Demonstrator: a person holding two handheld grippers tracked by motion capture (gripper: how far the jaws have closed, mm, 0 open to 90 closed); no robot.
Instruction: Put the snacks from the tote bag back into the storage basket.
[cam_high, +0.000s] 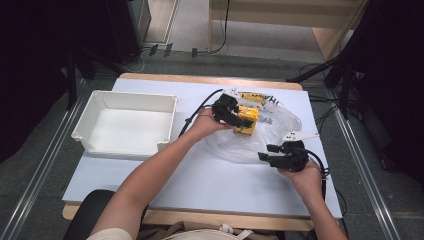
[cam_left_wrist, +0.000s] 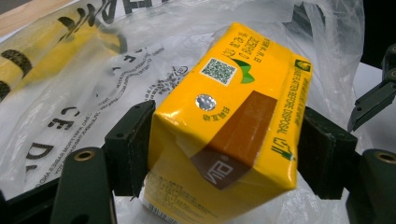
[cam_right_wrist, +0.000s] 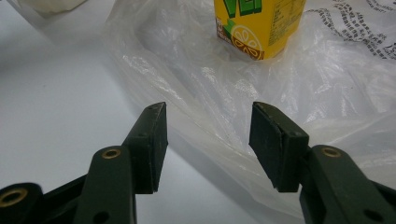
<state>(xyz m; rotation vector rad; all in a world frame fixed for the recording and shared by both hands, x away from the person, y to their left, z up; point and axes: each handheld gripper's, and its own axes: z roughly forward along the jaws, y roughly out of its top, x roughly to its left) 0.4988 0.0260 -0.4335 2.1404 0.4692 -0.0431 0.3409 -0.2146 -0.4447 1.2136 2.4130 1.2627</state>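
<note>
A yellow drink carton (cam_high: 246, 119) is held over a clear plastic bag (cam_high: 277, 132) in the middle of the white table. My left gripper (cam_high: 239, 120) is shut on the carton (cam_left_wrist: 229, 116); in the left gripper view both pads press its sides. My right gripper (cam_high: 269, 152) hovers at the bag's near right edge with its jaws open. In the right gripper view nothing is between its jaws (cam_right_wrist: 208, 140), just the crinkled bag (cam_right_wrist: 299, 93) beyond, with the carton's base (cam_right_wrist: 254, 28) at the top.
A white rectangular bin (cam_high: 125, 122) stands on the left of the table (cam_high: 210, 185). Printed yellow and black lettering on the bag (cam_high: 260, 99) lies behind the carton. Black stands and cables surround the table.
</note>
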